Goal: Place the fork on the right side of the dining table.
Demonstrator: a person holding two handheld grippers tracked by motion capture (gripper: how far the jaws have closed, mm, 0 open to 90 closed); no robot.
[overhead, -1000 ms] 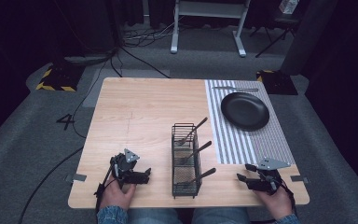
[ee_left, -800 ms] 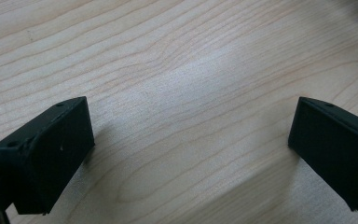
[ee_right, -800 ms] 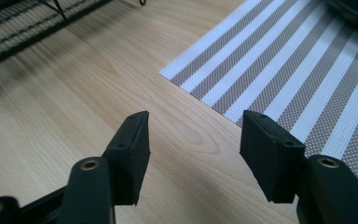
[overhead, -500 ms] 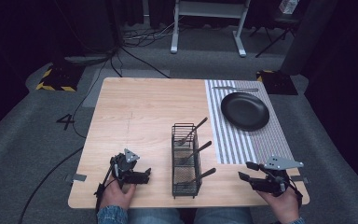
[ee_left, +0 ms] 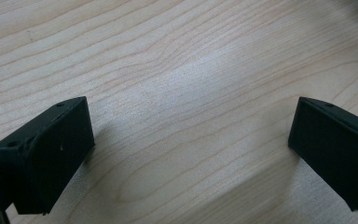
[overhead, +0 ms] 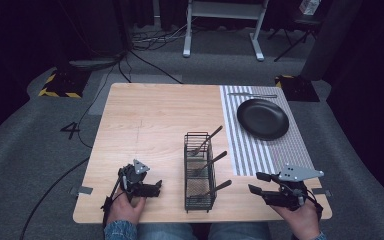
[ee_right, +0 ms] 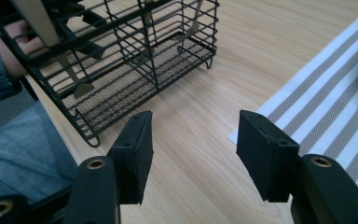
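From the high view I saw a pale wooden bench (overhead: 150, 120) with visible grain, and a grey-and-white striped woven placemat (overhead: 252, 150) laid along its right side. A round matte black plate (overhead: 263, 118) sat on the mat, with a slim metal knife (overhead: 252, 95) lying beyond it near the far edge. Near the middle front stood a narrow black wire cutlery basket (overhead: 200, 172), divided into three compartments in a row, each with one metal utensil (overhead: 207, 139) leaning out toward the right. My left hand-held gripper (overhead: 150, 189) rested on the bench left of the basket, its jaws parted. My right hand-held gripper (overhead: 257, 184) sat at the front right corner, jaws apart and pointing toward the basket, clear of it.

In the left gripper view I saw the two blocky black jaws spread wide over bare wood grain (ee_left: 191, 102), holding nothing.

In the right gripper view the flat black fingers (ee_right: 133, 154) stood well apart with only bench between them. The wire basket (ee_right: 121, 70) lay just ahead with its fine mesh floor, and the striped mat (ee_right: 326, 107) ran along the right.
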